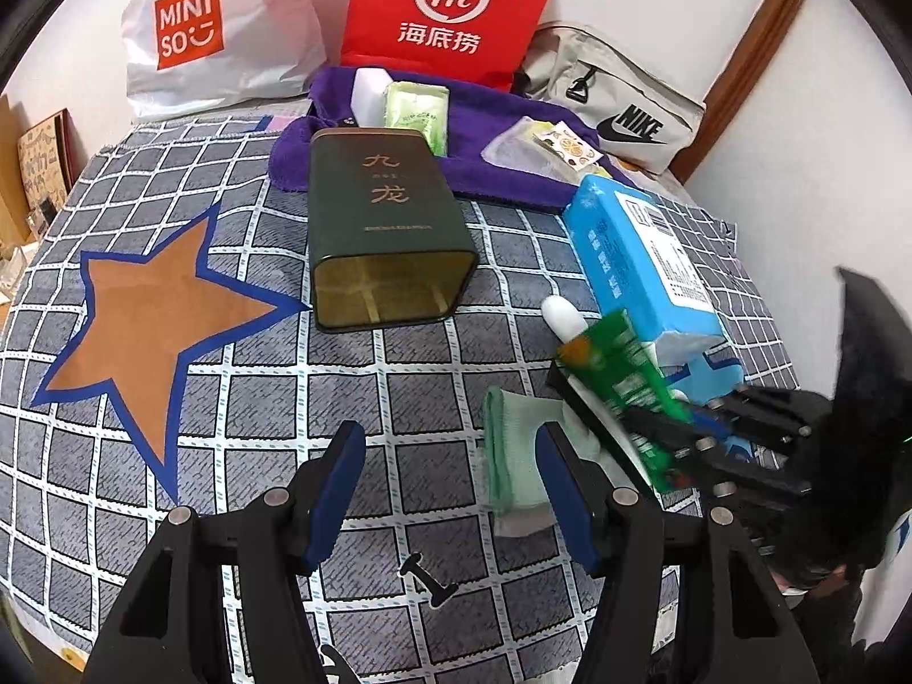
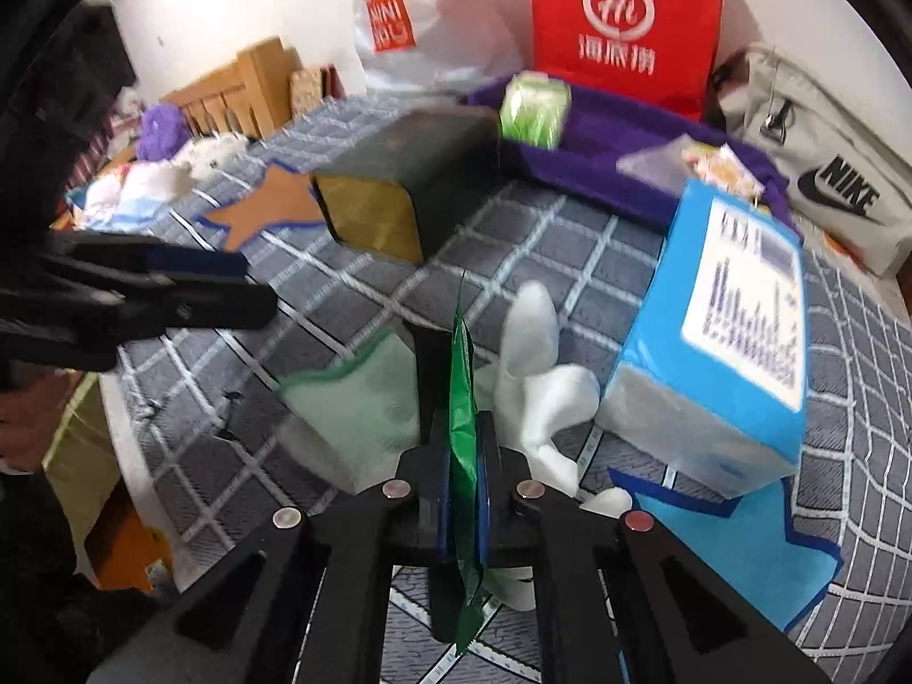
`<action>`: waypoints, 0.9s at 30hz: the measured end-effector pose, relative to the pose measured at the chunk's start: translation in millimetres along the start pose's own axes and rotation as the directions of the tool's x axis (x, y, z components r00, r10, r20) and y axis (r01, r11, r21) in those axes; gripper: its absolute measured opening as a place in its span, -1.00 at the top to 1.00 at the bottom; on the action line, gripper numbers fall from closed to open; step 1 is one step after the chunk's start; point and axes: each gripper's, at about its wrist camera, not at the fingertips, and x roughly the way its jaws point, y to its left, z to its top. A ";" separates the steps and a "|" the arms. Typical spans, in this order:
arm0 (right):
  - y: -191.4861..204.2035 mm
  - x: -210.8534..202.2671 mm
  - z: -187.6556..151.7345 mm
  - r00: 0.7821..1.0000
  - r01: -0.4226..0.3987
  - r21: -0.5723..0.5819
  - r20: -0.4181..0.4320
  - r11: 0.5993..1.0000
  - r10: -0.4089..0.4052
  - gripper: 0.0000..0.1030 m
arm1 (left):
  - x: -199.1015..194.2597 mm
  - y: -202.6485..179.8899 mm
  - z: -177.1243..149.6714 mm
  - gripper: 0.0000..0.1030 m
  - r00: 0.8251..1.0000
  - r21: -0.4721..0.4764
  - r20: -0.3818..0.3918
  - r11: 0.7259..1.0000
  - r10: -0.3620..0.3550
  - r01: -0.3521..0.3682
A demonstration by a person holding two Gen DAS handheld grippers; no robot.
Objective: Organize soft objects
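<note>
My right gripper (image 2: 459, 342) is shut on a flat green packet (image 2: 463, 427), held edge-on above the checked cloth; it shows in the left wrist view (image 1: 621, 382) too. My left gripper (image 1: 450, 450) is open and empty, low over the cloth, left of a folded pale green cloth (image 1: 513, 450). A white glove (image 2: 541, 376) lies under the packet beside a blue tissue pack (image 2: 735, 330). A dark green tin (image 1: 382, 228) lies on its side, open end toward me. A purple towel (image 1: 513, 131) at the back holds a green wipes pack (image 1: 416, 108) and small packets.
A Miniso bag (image 1: 194, 28), a red paper bag (image 1: 450, 5) and a grey Nike bag (image 1: 627, 108) stand along the back wall. An orange star (image 1: 154, 330) marks the cloth at left. Soft toys (image 2: 165, 137) and a wooden headboard (image 2: 239, 85) sit at the far left.
</note>
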 end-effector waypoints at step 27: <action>-77.4 -53.1 -60.0 0.992 0.090 0.196 0.066 0.976 -0.104 0.87 | 47.6 -59.2 3.8 -0.11 0.990 0.024 -0.061 0.992 -0.123 0.125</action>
